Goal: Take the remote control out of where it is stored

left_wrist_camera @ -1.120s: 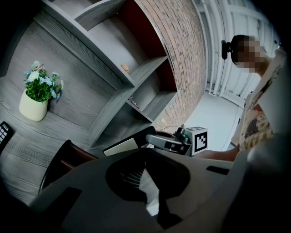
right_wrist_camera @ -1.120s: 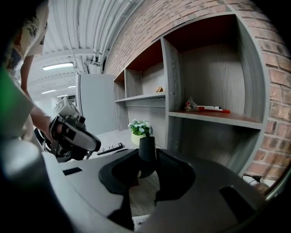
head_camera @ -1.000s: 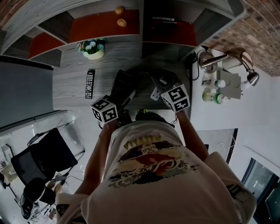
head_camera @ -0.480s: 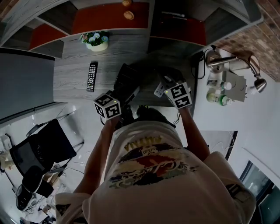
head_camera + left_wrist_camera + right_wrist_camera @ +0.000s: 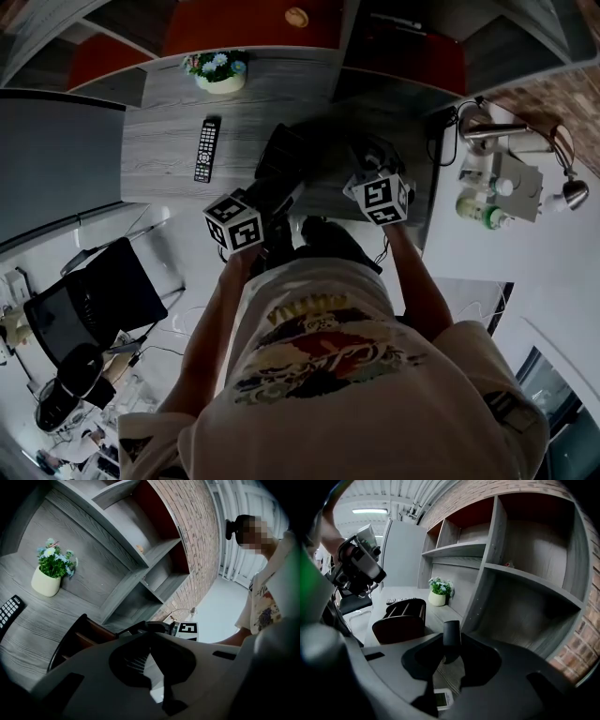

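Logged on the desk (image 5: 159, 173): remote control (image 5: 207, 150), black, lying flat, keys up, just left of the dark organizer (image 5: 281, 155) and well apart from both grippers. Not inside anything. Organizer slots, seen in the right gripper view, look bare between the dividers; inner corners too dark to be sure.

Left gripper (image 5: 289, 194): poised at the near edge of the organizer, pointing into the desk. Jaws reading as one dark mass in its own view, no gap made out, nothing pinched; taken as together.

Right gripper (image 5: 451, 635): poised over the desk right of the organizer. Jaws closed into a single block, nothing between. Directly beneath, on the wood: a small white handset (image 5: 443, 699) with a screen, lying loose, untouched.

Judged step: removal apparently already done, given the black remote outside its holder and both tools empty; otherwise a pause between moves. Cannot rule out the white handset as a second item.

Next move, if any: parting one set of jaws before any fresh pick, approaching low and across the narrow width of a flat-lying remote. Otherwise, simply drawing both tools back.
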### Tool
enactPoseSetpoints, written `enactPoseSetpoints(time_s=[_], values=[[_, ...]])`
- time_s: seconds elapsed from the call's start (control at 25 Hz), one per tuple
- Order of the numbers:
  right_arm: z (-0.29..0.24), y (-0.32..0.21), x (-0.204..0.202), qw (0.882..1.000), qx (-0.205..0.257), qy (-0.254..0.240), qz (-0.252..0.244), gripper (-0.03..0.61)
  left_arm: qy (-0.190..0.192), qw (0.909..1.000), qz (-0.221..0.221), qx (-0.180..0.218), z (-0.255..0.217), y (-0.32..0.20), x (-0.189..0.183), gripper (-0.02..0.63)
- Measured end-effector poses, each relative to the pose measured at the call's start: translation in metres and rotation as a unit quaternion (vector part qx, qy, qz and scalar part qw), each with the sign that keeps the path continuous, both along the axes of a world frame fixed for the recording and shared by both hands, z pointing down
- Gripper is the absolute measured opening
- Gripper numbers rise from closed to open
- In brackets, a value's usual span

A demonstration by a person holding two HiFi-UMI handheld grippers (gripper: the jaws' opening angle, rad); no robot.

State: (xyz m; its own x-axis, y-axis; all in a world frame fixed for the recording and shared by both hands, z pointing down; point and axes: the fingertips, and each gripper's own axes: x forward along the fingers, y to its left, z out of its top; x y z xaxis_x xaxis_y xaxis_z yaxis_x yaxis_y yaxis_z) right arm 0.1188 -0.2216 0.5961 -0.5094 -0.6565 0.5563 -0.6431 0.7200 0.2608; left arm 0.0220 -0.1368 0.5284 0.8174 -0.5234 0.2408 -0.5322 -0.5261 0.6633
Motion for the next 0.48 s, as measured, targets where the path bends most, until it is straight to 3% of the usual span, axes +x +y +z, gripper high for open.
enactPoseSetpoints(time_s=[0.32,0.48], values=[[0.014,0.021,-0.011,0.999,-0.019,-0.045,0.019,0.101,0.001,0.9999,0.005,-0.013,0.007,0.006,0.002,0.005],[0.019,0.028,-0.014,1.0,-0.006,-0.017,0.001,0.101,0.003,0.9998,0.01,-0.015,0.009,0.008,0.005,0.005]])
